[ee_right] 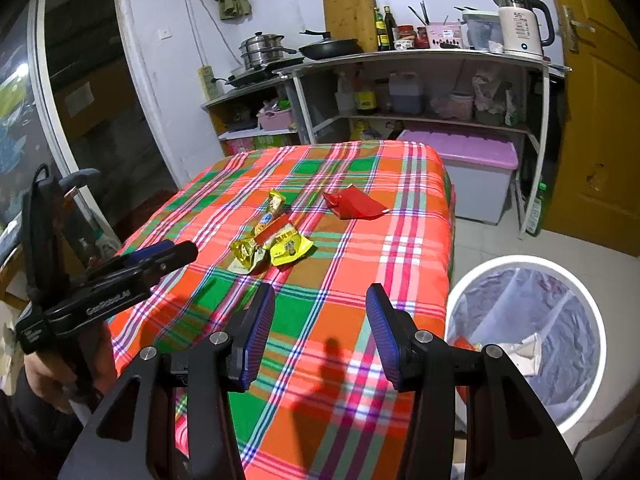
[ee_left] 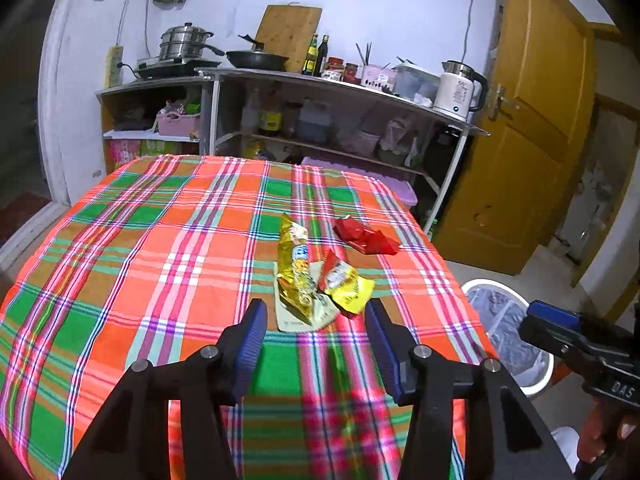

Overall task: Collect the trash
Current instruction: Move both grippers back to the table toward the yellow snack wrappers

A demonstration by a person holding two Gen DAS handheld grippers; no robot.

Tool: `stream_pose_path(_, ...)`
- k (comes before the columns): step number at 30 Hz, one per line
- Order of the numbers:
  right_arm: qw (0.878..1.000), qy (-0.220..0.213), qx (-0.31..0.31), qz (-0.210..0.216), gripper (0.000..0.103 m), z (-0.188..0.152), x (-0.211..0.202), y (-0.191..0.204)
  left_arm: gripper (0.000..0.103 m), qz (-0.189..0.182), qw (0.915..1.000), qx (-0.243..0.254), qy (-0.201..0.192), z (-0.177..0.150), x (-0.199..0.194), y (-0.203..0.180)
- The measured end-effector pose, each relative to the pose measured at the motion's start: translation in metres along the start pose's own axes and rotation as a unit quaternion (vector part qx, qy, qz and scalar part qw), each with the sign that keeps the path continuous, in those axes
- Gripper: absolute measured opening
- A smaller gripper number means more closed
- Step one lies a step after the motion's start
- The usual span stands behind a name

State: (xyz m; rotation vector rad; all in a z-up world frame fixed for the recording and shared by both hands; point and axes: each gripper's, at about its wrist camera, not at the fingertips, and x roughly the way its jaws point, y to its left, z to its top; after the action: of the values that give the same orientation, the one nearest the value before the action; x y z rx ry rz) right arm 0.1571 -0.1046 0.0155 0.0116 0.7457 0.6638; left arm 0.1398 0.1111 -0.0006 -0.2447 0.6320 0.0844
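Three pieces of trash lie on the plaid tablecloth [ee_left: 140, 240]: a gold snack wrapper [ee_left: 294, 272] on a pale slip of paper [ee_left: 320, 316], a red-and-yellow wrapper [ee_left: 346, 282] touching it, and a crumpled red wrapper [ee_left: 366, 238] farther back right. My left gripper [ee_left: 316, 306] is open just short of the gold and yellow wrappers, and its pads touch neither. My right gripper [ee_right: 320, 290] is open over the cloth near the table's right edge, with nothing between its fingers. From there the gold wrapper [ee_right: 260, 236] and red wrapper [ee_right: 354, 204] lie ahead.
A white bin [ee_right: 520, 259] with a clear liner stands on the floor right of the table, with some scraps inside. Behind the table are a shelf unit [ee_left: 340, 84] with pots and a kettle, a purple-lidded box [ee_right: 472, 152] and a yellow door [ee_left: 532, 120].
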Motion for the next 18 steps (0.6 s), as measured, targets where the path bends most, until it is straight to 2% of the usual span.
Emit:
stream_pose_path(9,1.0,0.012,0.001,0.004,0.049,0.008,0.022,-0.004,0.049,0.004,0.9998,-0.01,0.019,0.027,0.044,0.018)
stream_pose_path(18,1.0,0.021,0.007,0.006,0.049,0.014,0.041,-0.016,0.049,0.007,0.9983,-0.005,0.058,0.039,0.099,0.018)
